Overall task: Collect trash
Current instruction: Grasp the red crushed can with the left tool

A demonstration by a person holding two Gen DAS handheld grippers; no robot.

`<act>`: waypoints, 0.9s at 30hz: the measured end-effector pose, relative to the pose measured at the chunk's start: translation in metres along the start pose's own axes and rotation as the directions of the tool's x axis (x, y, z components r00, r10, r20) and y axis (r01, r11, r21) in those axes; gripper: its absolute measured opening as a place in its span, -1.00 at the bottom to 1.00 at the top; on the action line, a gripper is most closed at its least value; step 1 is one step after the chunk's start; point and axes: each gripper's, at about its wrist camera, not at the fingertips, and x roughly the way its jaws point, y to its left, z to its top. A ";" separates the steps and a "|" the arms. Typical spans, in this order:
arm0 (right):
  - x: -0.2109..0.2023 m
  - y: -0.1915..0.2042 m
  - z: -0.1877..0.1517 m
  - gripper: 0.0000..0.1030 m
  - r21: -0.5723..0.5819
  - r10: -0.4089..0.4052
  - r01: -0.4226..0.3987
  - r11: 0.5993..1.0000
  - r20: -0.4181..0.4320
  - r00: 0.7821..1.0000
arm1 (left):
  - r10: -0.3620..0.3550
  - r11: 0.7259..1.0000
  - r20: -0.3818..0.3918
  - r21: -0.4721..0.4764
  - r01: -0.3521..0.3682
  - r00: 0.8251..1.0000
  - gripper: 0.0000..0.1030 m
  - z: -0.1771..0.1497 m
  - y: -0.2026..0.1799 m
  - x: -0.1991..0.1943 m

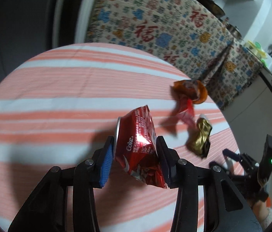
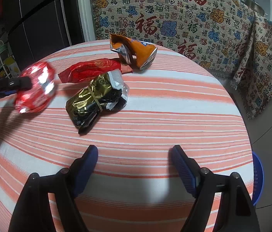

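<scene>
A round desk (image 2: pixel 155 116) under an orange-and-white striped cloth fills the middle. From 12 to 3 o'clock hangs a patterned throw (image 2: pixel 174 19) with red characters. At 10 o'clock stands a dark refrigerator (image 2: pixel 39 19); at 4 o'clock, a blue basket (image 2: pixel 258 177) on pale floor (image 2: pixel 271 135).

A crushed red can (image 1: pixel 137 145) bears the word "Coke" in white letters, with small print around it too fine to read. A patterned cloth (image 2: pixel 174 19) behind repeats the Chinese character "福" in red and other colours.
</scene>
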 end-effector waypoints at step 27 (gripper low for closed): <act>0.001 0.001 0.001 0.58 0.001 -0.001 0.001 1.000 0.000 1.000 | 0.186 0.956 0.218 0.184 -0.227 0.958 -0.17 -0.062 -0.015 -0.059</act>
